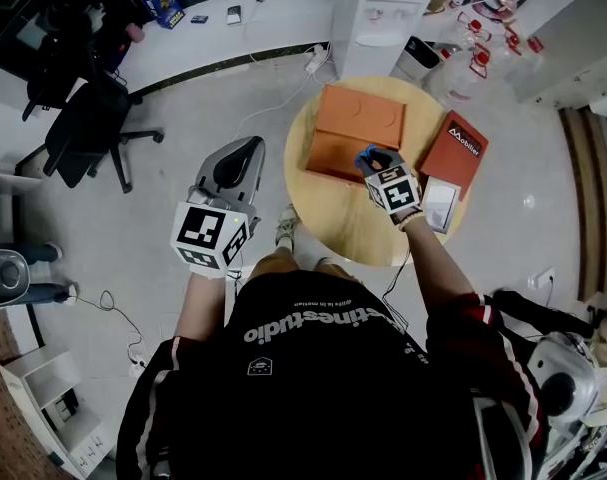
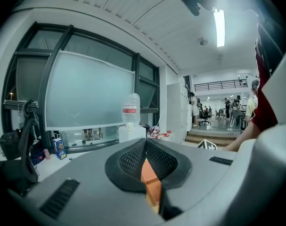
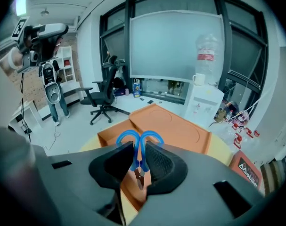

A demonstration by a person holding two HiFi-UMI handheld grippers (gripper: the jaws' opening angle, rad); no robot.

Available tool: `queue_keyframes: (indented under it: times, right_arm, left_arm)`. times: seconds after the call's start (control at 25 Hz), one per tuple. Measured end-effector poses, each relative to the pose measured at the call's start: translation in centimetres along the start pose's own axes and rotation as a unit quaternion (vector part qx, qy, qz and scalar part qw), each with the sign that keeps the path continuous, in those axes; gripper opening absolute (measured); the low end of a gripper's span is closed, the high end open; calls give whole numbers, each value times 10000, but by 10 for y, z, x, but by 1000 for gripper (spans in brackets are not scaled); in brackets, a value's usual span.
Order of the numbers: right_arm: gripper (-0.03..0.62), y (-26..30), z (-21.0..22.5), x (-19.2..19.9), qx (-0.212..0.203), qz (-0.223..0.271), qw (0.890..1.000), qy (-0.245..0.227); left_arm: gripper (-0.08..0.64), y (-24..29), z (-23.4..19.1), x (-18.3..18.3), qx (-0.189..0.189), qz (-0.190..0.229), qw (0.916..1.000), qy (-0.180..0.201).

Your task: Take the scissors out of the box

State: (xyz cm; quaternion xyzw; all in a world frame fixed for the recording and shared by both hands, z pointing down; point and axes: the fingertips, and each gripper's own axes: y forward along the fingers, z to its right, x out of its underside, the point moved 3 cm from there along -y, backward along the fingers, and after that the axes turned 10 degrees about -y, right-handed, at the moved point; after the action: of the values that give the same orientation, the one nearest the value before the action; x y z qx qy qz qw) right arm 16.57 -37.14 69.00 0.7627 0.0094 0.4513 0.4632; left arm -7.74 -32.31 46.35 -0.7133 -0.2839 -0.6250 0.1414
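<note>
The right gripper (image 3: 139,160) is clamped on the scissors (image 3: 149,137). Its pads press on them just below the two blue handle loops, which stand out past the jaw tips, and the blades point back down between the pads. In the head view this gripper sits over the near right part of the orange box (image 1: 329,156), on the round table (image 1: 355,236). The scissors are therefore above the open tray and not lying in it. Whether the blade tips are above the box wall cannot be told.

The step in hand appears to be the lift-out. It would go best with a steady squeeze, because a grip this close to the loops probably lets the blades swing. The gripper should rise straight up until the tips clear the wall. Then it can carry the scissors toward the bare near side of the table, away from the red packet (image 1: 453,146) and the pale flat item (image 1: 440,204) on the right.

The left gripper (image 1: 243,153) hangs off the table's left side over the floor. Its jaws are together with nothing between them, and it seems to have no part in this step.

By count there is:
- one pair of scissors
- one box, its lid folded open on the far side
- one table
- two grippers
- one red packet
- one pale flat item
</note>
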Motion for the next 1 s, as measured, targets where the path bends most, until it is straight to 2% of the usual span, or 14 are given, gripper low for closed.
queue_keyframes:
  times: [0.32, 0.68, 0.84, 1.0]
  right_arm:
    - [110, -33, 12, -14, 401, 712, 9961, 346]
    - [109, -90, 22, -25, 758, 1708, 9810, 525]
    - [109, -114, 21, -28, 812, 1910, 9769, 510]
    - [109, -139, 23, -28, 920, 1792, 9776, 605]
  left_arm:
    - [18, -16, 18, -10, -84, 100, 9999, 98]
    - [17, -24, 56, -13, -38, 210, 9996, 187]
    - [17, -32, 68, -14, -76, 300, 9994, 175]
    - [17, -34, 76, -13, -135, 381, 9992, 82]
